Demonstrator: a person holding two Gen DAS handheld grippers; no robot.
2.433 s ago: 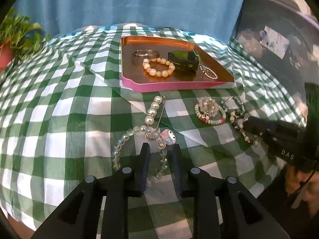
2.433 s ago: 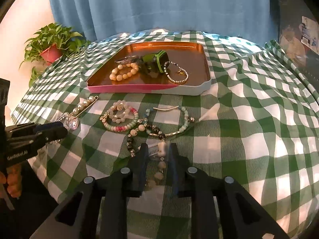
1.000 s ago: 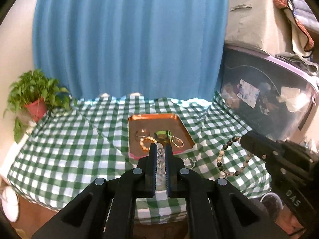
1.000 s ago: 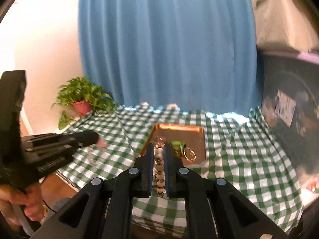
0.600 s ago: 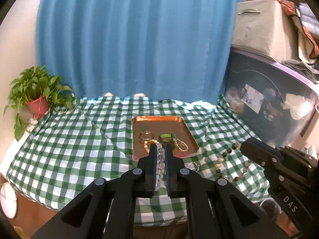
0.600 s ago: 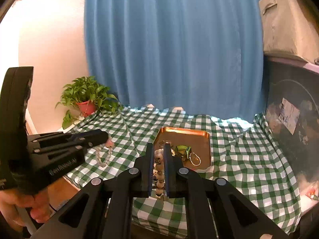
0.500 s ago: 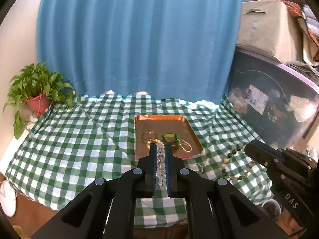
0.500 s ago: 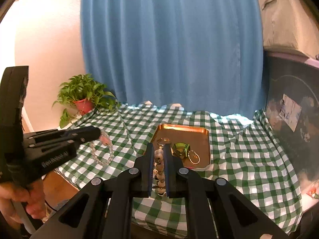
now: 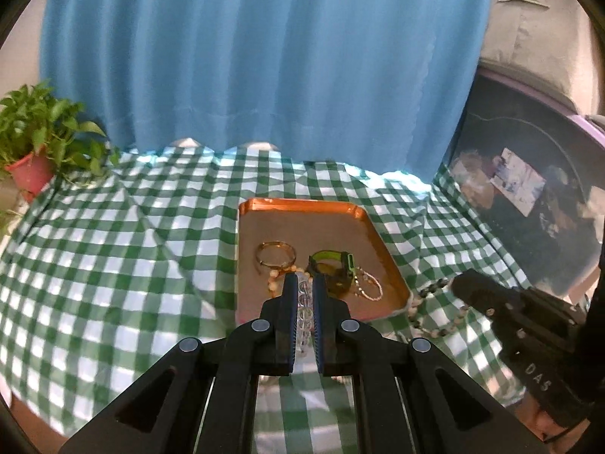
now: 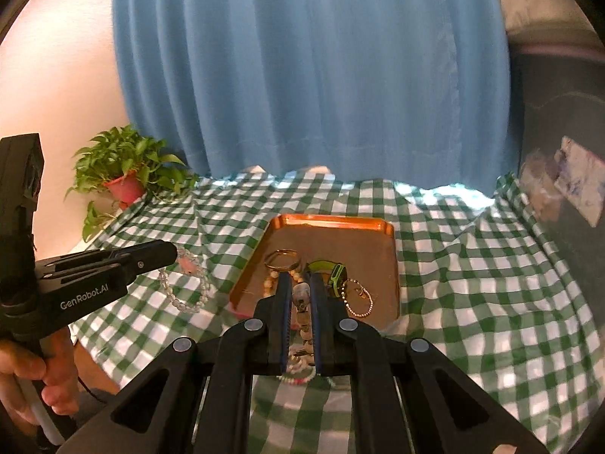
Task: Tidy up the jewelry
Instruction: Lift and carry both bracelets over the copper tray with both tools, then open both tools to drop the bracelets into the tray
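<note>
Peach bead bracelet [image 9: 275,279] half-hidden behind jaws

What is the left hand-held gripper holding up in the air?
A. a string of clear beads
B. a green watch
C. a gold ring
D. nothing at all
A: the left hand-held gripper is shut on the clear bead bracelet, which dangles above the tablecloth.

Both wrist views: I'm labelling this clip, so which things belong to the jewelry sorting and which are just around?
Part of the job:
- clear bead bracelet, clamped in the left gripper
- mixed bead strand, clamped in the right gripper
- copper tray
- gold ring, green watch, chain bracelet in the tray

Just around:
- potted plant
- blue curtain
- checked cloth
</note>
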